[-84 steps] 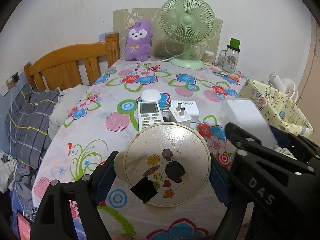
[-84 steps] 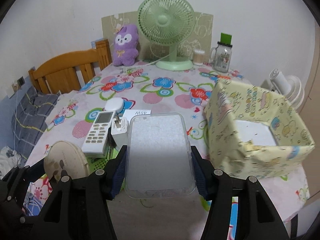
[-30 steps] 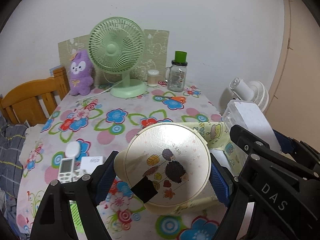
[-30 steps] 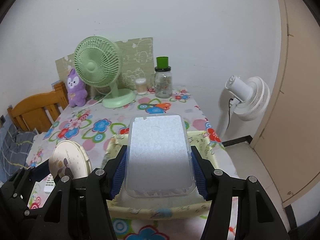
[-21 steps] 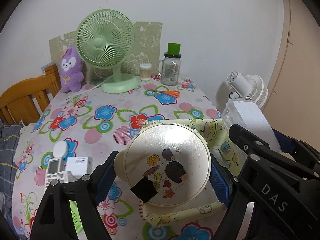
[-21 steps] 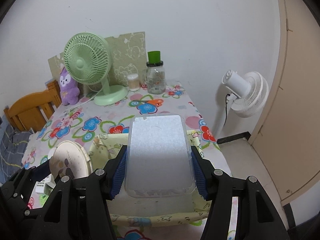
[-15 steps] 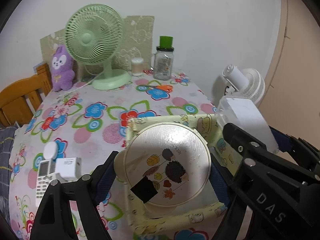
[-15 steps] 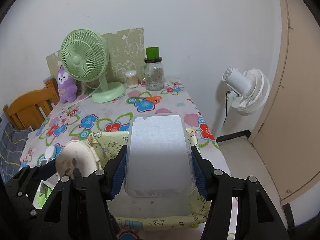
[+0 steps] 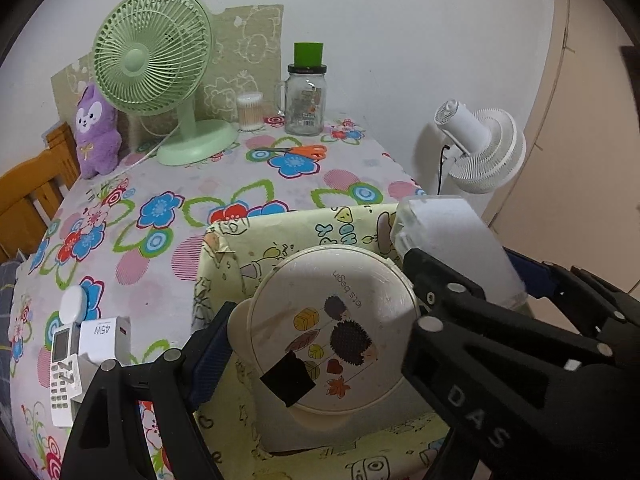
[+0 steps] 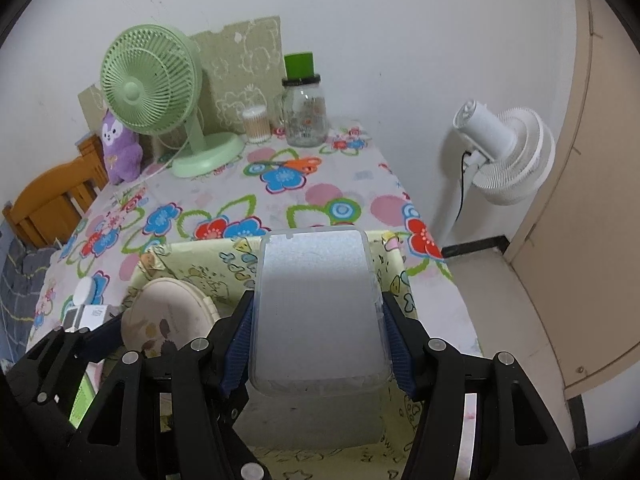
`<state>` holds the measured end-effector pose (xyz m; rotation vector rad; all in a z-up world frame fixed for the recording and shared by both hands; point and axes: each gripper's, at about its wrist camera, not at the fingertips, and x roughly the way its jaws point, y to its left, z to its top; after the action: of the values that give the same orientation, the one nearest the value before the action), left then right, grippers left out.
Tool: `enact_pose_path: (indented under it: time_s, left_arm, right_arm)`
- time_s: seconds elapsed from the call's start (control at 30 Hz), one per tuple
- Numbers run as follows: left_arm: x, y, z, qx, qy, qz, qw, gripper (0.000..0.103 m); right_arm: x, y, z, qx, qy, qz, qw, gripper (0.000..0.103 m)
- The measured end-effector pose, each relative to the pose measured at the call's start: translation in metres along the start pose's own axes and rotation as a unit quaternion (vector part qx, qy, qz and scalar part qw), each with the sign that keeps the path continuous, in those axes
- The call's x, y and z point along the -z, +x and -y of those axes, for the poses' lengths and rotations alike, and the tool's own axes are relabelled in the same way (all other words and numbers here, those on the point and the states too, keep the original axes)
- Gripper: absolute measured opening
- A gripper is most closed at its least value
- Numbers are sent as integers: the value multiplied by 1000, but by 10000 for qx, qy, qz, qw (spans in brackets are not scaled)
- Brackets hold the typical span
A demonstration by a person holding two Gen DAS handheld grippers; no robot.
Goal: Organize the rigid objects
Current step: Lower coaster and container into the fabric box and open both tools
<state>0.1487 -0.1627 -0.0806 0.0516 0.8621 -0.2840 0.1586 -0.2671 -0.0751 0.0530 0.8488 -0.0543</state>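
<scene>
My left gripper (image 9: 316,332) is shut on a round cream container (image 9: 360,280) with a hedgehog picture and a black tape patch. It hangs tilted just over the inside of the yellow cartoon-print box (image 9: 280,220). My right gripper (image 10: 318,344) is shut on a clear frosted rectangular case (image 10: 316,300), held flat above the same box (image 10: 200,248), on its right side. The round container (image 10: 168,316) shows to the left in the right wrist view, and the clear case (image 9: 452,240) to the right in the left wrist view. Both loads hide most of the box floor.
A remote control (image 9: 62,360), a white charger (image 9: 104,336) and a small white puck (image 9: 74,300) lie left of the box on the flowered tablecloth. At the back stand a green fan (image 9: 152,52), a purple plush (image 9: 96,132), a glass jar (image 9: 304,100) and orange scissors (image 9: 292,152). A white floor fan (image 9: 480,148) stands beyond the table's right edge.
Both grippers, each still holding its load, have swung right from above the remote and charger, and have come down over the yellow box.
</scene>
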Motion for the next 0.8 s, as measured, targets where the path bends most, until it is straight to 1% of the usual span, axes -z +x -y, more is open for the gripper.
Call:
enact_pose_path:
  time_s: [0.1,0.2,0.3,0.33,0.37,0.4,0.63,0.73,0.8]
  left_arm:
    - [1,5,2,10,10,-81,10000,85]
    - [0,6,3,-43,31,-65,10000,86]
    - [0,8,4,-45,48,-62,10000,89]
    - [0,8,5,-38,60,-69,10000,91]
    - [0,8,5,-54,72,-70,9999,91]
    - [0,8,6,-66,79,-76,9999,92]
    - [1,5,8,-11,154,-156,9998,94]
    - [3,0,9,-26,184,-125,9997,94]
    - [4,-5,9,-63,204,-94,9997,96]
  right_arm:
    - [0,9,4,32,52,-105,9999,63]
    - [0,10,3,11,0,-34,10000,64]
    - [0,10,2,-12,-20,-16,10000,64]
    - [0,10,2,-28,-30,-15,10000,66]
    - [0,9,2,-17,-40,6,10000,73]
    - [0,9,2,-29,-44,24,10000,77]
    - [3,4,3,-35,12,-13,10000,77]
    - [6,-2,2,-25,24,8,10000,78]
    - [8,-6,1,-42,33,38,10000,82]
